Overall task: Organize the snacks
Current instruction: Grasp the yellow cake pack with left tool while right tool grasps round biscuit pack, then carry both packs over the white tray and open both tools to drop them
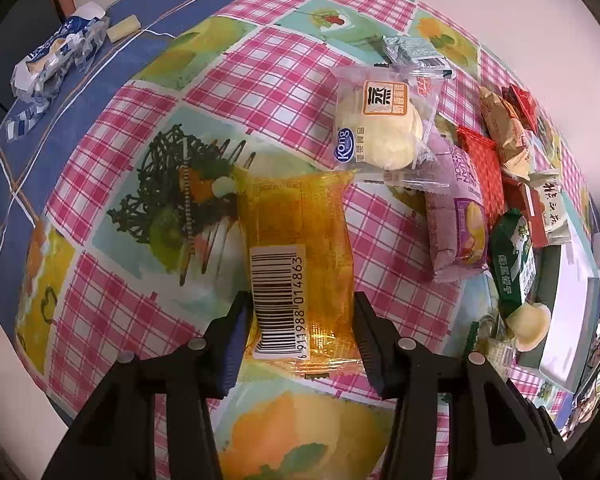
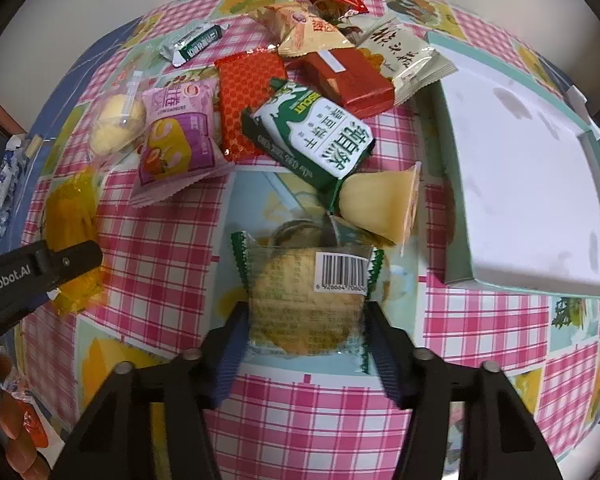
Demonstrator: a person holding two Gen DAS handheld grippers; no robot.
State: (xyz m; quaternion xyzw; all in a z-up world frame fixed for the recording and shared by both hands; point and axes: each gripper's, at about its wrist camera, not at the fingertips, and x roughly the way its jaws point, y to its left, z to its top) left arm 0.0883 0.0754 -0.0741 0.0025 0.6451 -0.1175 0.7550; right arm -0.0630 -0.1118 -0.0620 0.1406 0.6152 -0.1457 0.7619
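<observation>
In the left wrist view, the left gripper (image 1: 300, 332) closes on the orange packet (image 1: 300, 256) at lower centre, pads touching its long edges beside the barcode. It looks light, soft and slippery, so a mid-body hold suits. In the right wrist view, the right gripper (image 2: 304, 340) clamps the clear biscuit packet (image 2: 304, 300) at lower centre; its contents are probably fragile.

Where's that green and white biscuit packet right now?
In the right wrist view the green and white biscuit packet lies mid-table, on the red packet, left of the white tray.
</observation>
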